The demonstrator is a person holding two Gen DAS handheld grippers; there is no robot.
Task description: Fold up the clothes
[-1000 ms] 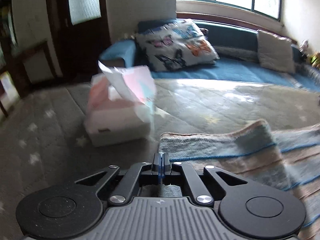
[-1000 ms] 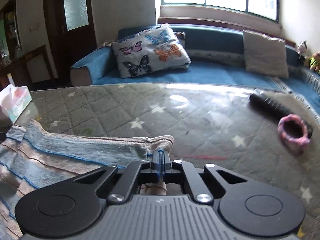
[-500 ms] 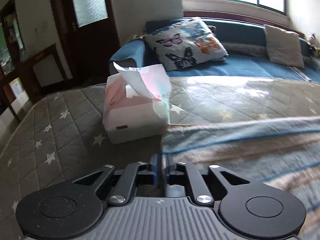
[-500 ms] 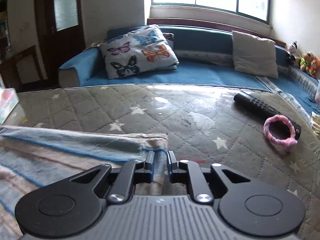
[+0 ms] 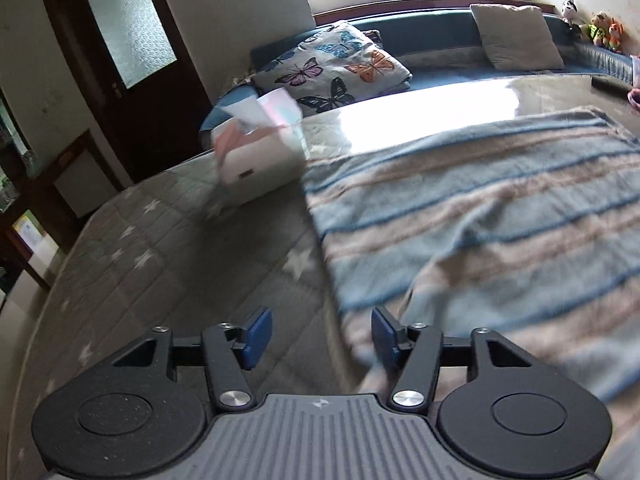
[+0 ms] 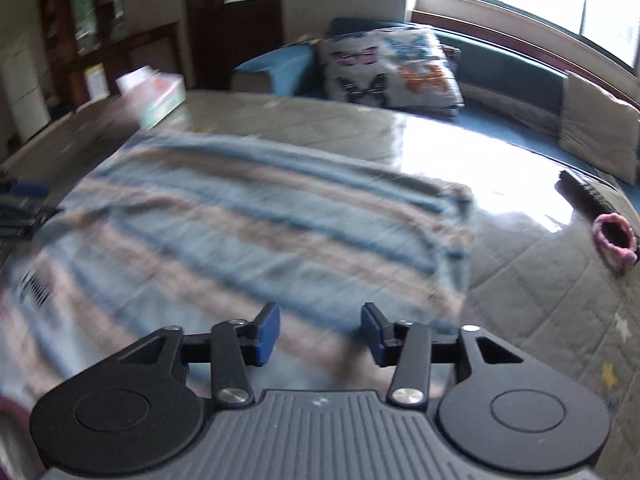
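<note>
A blue, tan and pink striped cloth (image 5: 480, 216) lies spread flat on the grey star-quilted table (image 5: 168, 248); it also shows in the right wrist view (image 6: 256, 216). My left gripper (image 5: 318, 338) is open and empty above the cloth's near left edge. My right gripper (image 6: 320, 334) is open and empty above the cloth's near right part. The left gripper's fingers (image 6: 24, 200) show at the left edge of the right wrist view.
A white and pink tissue box (image 5: 256, 156) stands by the cloth's far left corner, also in the right wrist view (image 6: 156, 96). A pink ring (image 6: 614, 240) and a dark remote (image 6: 588, 196) lie at the right. A blue sofa with a butterfly pillow (image 5: 340, 68) is behind.
Both grippers have opened and let go of the cloth's edge, then pulled back and up. The cloth now lies spread flat on the table.
</note>
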